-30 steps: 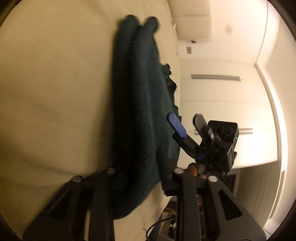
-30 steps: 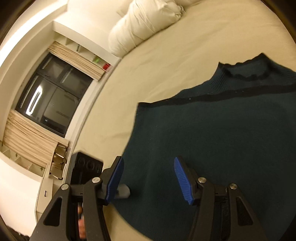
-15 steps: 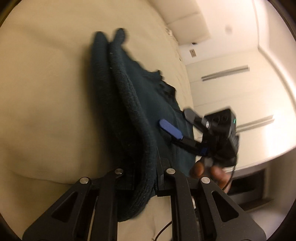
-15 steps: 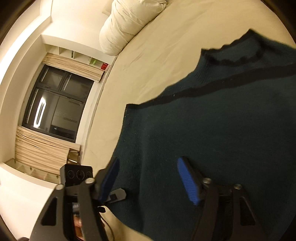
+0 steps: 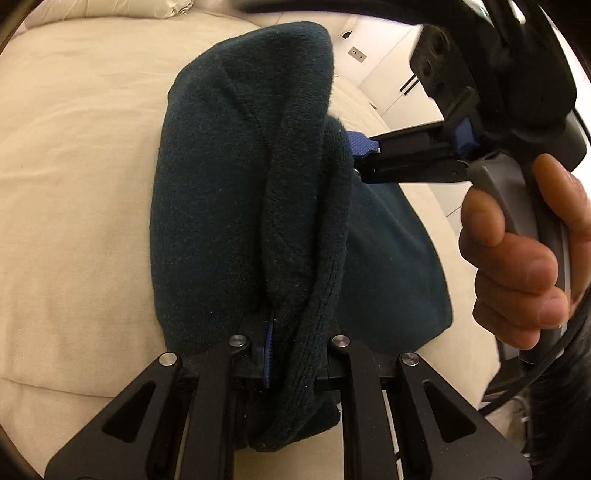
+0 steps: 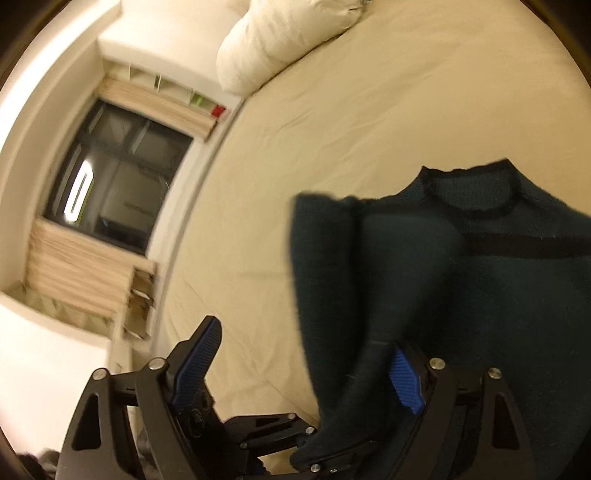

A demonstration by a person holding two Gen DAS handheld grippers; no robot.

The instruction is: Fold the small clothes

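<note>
The dark green sweater [image 6: 498,295] is spread on the bed [image 6: 369,110], collar toward the pillow [image 6: 288,33]. One side, bunched lengthwise, is clamped and lifted by the left gripper [image 5: 286,354]. The right gripper [image 6: 306,362] is opening, nothing pinched between its pads.

Sweater [image 6: 480,295] on bed [image 6: 332,147]; pillow [image 6: 280,40] behind, window [image 6: 110,177] left

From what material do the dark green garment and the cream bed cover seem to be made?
The dark green garment looks like a soft knit, perhaps wool or acrylic: fuzzy surface, ribbed edge. The cream bed cover looks like smooth matte woven cloth, probably cotton, with fine creases. The exact fibres cannot be told.
</note>
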